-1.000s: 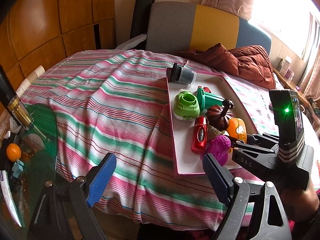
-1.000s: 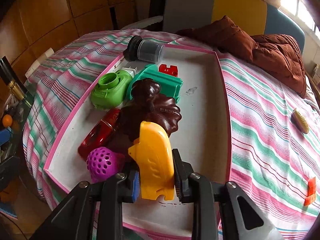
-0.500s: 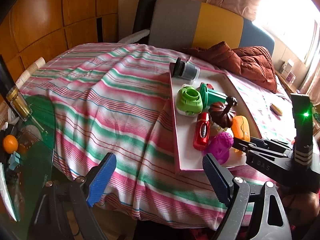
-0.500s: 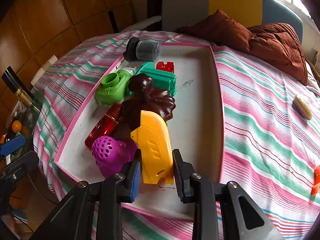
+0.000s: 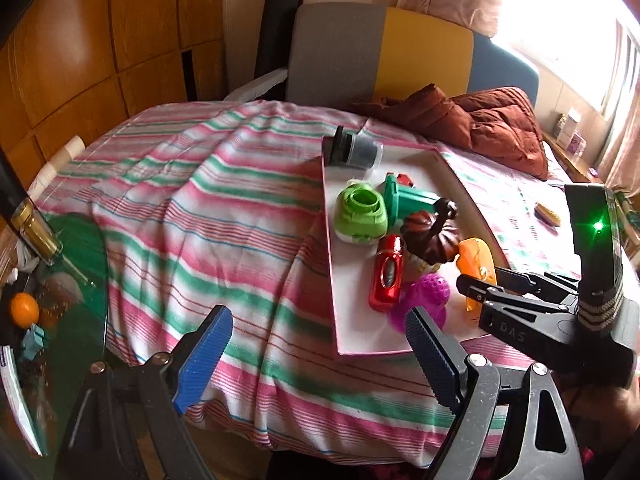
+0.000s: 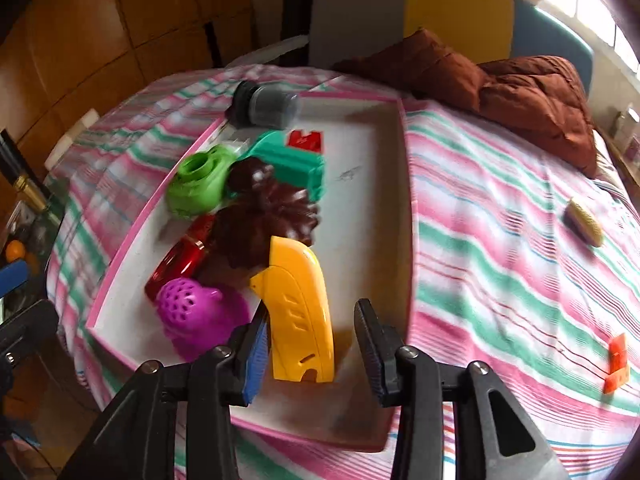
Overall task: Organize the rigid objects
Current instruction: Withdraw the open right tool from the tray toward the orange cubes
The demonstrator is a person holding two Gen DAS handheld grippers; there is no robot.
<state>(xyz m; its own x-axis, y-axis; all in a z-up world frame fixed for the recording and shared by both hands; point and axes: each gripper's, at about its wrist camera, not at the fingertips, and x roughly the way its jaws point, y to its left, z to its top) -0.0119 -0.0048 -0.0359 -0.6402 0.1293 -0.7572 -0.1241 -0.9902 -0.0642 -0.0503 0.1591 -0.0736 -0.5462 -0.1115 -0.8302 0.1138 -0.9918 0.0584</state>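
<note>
A pink-rimmed white tray (image 6: pixel 372 184) lies on the striped tablecloth and holds a yellow plastic piece (image 6: pixel 300 312), a purple perforated ball (image 6: pixel 188 312), a red object (image 6: pixel 180 260), a brown pumpkin (image 6: pixel 264 224), a green cup shape (image 6: pixel 196 184), a teal piece (image 6: pixel 292 164) and a dark jar (image 6: pixel 268 108). My right gripper (image 6: pixel 316 344) is open, its jaws apart around the near end of the yellow piece, which rests in the tray. My left gripper (image 5: pixel 320 356) is open and empty, left of the tray (image 5: pixel 352 320) at the table's near edge.
A yellowish brush (image 6: pixel 584 224) and an orange block (image 6: pixel 618 360) lie on the cloth right of the tray. A brown jacket (image 6: pixel 500 80) lies at the back. A glass side table with a bottle (image 5: pixel 32 228) and an orange (image 5: pixel 24 308) stands at the left.
My right gripper opened and let go of the yellow piece, which now rests in the tray. The left gripper stayed open and drifted slightly.
</note>
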